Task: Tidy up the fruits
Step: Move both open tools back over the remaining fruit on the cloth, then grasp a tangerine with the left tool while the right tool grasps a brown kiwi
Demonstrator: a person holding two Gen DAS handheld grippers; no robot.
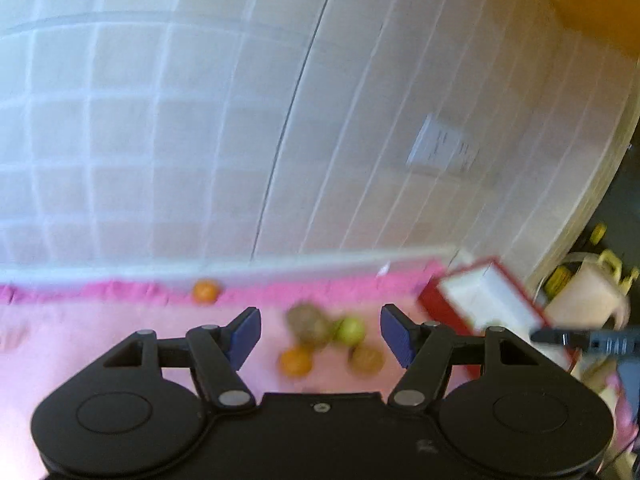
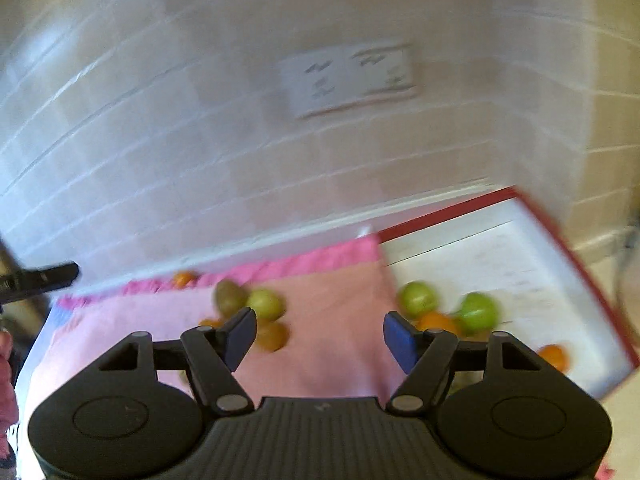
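A pink cloth [image 2: 332,312] covers the surface, which runs up against a wall of pale square tiles [image 1: 120,140] carrying a double socket plate [image 2: 348,80]. Both views are smeared by motion blur.

Taking the red-rimmed white tray [image 2: 520,264] as the landmark: it lies at the cloth's right edge. Left of the tray, on the cloth, sits a loose cluster of fruit: a brown kiwi [image 2: 229,298], a green apple [image 2: 265,304] touching it, and another brownish fruit [image 2: 273,336] just in front. A lone orange [image 1: 205,291] lies far left of the tray, near the wall.

Only the right wrist view looks into the tray, showing two green apples [image 2: 418,299] with an orange between them [image 2: 436,322], and another orange [image 2: 554,356] nearer the tray's front rim. Only the left wrist view shows the clutter beyond the tray's right side, too blurred to identify.

The left gripper [image 1: 320,338] hangs above the cluster, jaws spread with nothing between the pads. The right gripper [image 2: 320,338] hangs over the cloth just left of the tray, jaws likewise spread and empty.
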